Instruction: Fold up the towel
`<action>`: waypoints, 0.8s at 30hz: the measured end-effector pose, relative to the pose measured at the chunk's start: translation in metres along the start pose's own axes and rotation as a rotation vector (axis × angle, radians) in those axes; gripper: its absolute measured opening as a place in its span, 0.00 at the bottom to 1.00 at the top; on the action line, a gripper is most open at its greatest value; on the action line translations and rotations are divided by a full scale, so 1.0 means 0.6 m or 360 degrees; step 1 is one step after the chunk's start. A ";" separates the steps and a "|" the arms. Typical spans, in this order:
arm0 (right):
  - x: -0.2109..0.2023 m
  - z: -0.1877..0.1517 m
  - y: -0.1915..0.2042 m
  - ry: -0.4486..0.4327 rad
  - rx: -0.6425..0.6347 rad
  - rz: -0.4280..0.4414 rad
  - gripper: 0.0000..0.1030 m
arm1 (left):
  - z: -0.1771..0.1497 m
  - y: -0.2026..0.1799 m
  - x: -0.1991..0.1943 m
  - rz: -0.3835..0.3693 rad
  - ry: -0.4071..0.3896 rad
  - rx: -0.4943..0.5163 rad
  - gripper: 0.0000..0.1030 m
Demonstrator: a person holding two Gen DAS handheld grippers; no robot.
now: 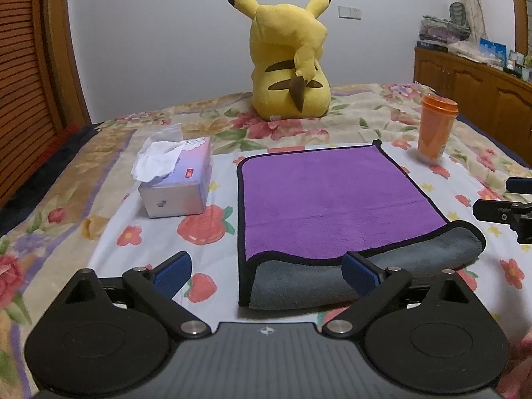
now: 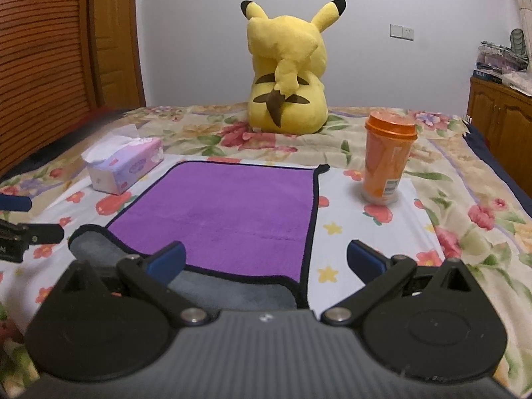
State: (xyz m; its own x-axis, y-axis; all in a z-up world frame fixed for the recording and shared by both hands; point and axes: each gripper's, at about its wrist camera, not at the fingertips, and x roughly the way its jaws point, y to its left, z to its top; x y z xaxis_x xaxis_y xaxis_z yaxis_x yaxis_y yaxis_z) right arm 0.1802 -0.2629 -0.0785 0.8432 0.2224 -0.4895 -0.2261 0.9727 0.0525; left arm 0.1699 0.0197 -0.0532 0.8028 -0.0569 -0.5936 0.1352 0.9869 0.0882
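Observation:
A purple towel (image 1: 329, 199) with black trim and a grey underside lies on the floral bedsheet, its near part showing a grey layer under the purple top. It also shows in the right wrist view (image 2: 229, 212). My left gripper (image 1: 267, 274) is open, its fingers straddling the towel's near left corner just in front of the fold. My right gripper (image 2: 266, 261) is open over the towel's near right corner. Each gripper's tip shows at the edge of the other's view, the right gripper (image 1: 505, 214) and the left gripper (image 2: 20, 229).
A tissue box (image 1: 178, 183) sits left of the towel, also in the right wrist view (image 2: 124, 169). An orange cup (image 1: 435, 129) stands at its far right (image 2: 387, 159). A yellow plush toy (image 1: 287, 56) sits behind. A wooden cabinet (image 1: 472, 79) stands at the right.

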 end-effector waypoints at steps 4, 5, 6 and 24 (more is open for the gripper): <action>0.014 0.000 -0.005 0.0030 0.0010 0.0006 1.00 | 0.004 0.006 0.015 -0.0020 0.0023 -0.0011 0.92; 0.017 -0.001 -0.006 0.0037 0.0009 0.0008 1.00 | 0.006 0.008 0.019 -0.0024 0.0028 -0.0013 0.92; 0.020 -0.001 -0.007 0.0045 0.0008 0.0009 1.00 | 0.007 0.009 0.024 -0.0023 0.0031 -0.0012 0.91; 0.079 -0.017 -0.018 0.0267 -0.0011 0.0084 0.87 | -0.006 0.034 0.099 -0.0161 0.0221 -0.0067 0.57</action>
State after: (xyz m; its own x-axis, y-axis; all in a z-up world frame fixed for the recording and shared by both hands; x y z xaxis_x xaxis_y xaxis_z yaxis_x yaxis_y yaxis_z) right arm 0.2175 -0.2635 -0.1110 0.7371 0.2585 -0.6244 -0.2717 0.9594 0.0764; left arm 0.2182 0.0370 -0.0899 0.6978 -0.1376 -0.7029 0.1846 0.9828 -0.0091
